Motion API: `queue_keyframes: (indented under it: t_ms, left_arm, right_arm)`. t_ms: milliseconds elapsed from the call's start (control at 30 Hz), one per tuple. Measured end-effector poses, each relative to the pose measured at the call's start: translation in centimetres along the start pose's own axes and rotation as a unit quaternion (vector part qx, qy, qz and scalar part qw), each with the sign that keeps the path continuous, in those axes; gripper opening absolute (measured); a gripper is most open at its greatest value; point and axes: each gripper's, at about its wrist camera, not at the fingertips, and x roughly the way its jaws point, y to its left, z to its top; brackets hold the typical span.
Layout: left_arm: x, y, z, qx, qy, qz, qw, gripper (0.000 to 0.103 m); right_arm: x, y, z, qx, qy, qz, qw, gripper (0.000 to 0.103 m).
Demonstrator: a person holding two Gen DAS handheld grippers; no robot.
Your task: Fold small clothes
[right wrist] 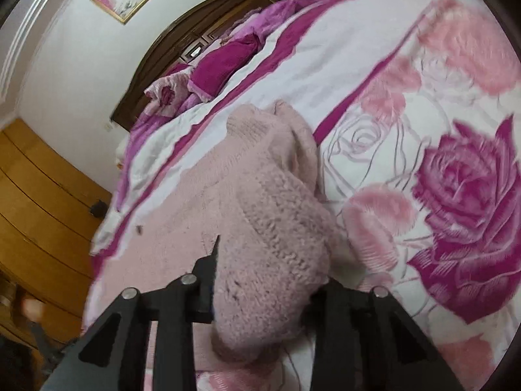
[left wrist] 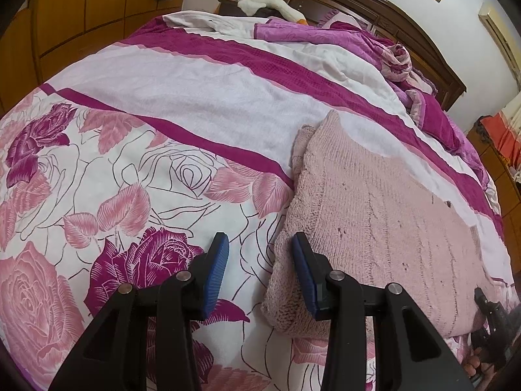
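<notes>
The pink knitted sweater (left wrist: 374, 202) lies on the floral bedspread (left wrist: 97, 169); it looks soft, thick and floppy, best pinched at a doubled edge. The right gripper (right wrist: 263, 280), angled down, has a bunched fold clamped between its jaws. The left gripper (left wrist: 260, 260) hovers just beside the sweater's edge, jaws apart, holding nothing

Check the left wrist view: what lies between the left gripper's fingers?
Only floral bedspread; the left gripper is empty, the pink knit garment beside its right finger.
</notes>
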Motion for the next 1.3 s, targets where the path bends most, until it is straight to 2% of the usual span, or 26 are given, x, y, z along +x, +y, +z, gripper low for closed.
queue_keyframes:
  t_ms: [367, 433, 500, 633, 833, 1033, 1300]
  left_arm:
    - [-0.5, 0.1, 0.0, 0.001, 0.010, -0.009, 0.9999, 0.018]
    - [-1.0, 0.2, 0.1, -0.004, 0.012, -0.022, 0.9997, 0.018]
    - [-1.7, 0.3, 0.2, -0.010, 0.011, -0.040, 0.9991, 0.018]
    - [-2.8, 0.5, 0.3, -0.016, 0.014, -0.052, 0.9984, 0.018]
    - [-4.5, 1.0, 0.6, -0.024, 0.021, -0.060, 0.9977, 0.018]
    - [-5.4, 0.4, 1.3, 0.017, 0.023, -0.041, 0.9987, 0.018]
    - [-5.5, 1.1, 1.7, 0.028, 0.024, -0.027, 0.9990, 0.018]
  right_arm:
    - [0.4, -0.1, 0.3, 0.013, -0.002, -0.008, 1.000, 0.038]
    - [0.3, 0.2, 0.5, 0.009, -0.005, -0.011, 1.000, 0.033]
    - [0.1, 0.7, 0.7, 0.005, -0.007, -0.012, 1.000, 0.032]
    - [-0.6, 2.1, 1.3, -0.007, -0.013, -0.013, 1.000, 0.031]
    - [-1.6, 6.1, 2.4, -0.061, -0.020, -0.024, 0.998, 0.031]
    - [-2.2, 10.5, 3.2, -0.118, -0.019, -0.032, 0.992, 0.030]
    - [-2.0, 18.0, 1.8, -0.212, -0.027, -0.037, 0.976, 0.029]
